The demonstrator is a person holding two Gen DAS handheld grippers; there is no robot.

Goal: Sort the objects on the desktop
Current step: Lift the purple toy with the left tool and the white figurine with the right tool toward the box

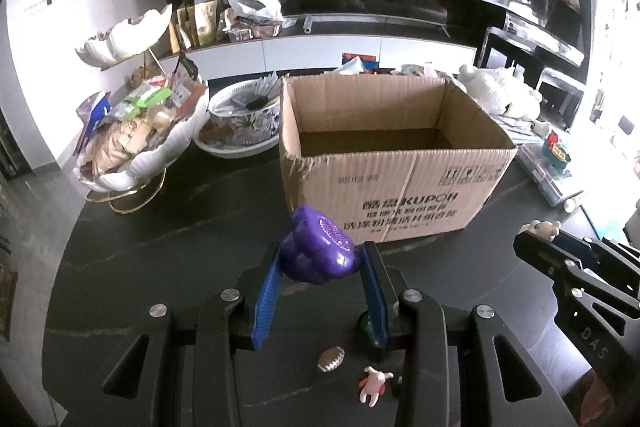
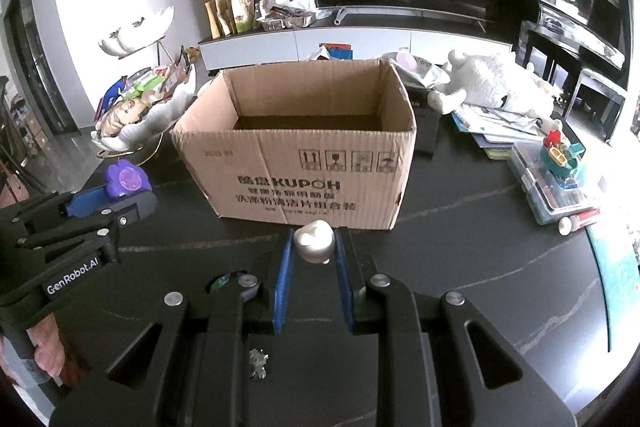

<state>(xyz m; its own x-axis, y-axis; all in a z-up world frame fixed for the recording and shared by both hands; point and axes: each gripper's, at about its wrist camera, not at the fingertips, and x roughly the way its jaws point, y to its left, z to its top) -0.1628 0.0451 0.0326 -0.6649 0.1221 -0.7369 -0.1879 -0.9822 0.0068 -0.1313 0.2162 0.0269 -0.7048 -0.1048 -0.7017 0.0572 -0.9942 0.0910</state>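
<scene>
Claw tips of our left claw (image 1: 320,263) pinch a purple toy (image 1: 318,251); our right claw (image 2: 314,247) clamps a small white toy (image 2: 313,241), both held above the tabletop (image 2: 460,247) near the open cardboard box (image 2: 296,163). Shallow grips could let either slip short of the box.

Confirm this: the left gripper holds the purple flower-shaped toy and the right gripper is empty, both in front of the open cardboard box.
Not quite: the right gripper is not empty. The right wrist view shows its fingers shut on a small white figurine. The rest stands.
</scene>
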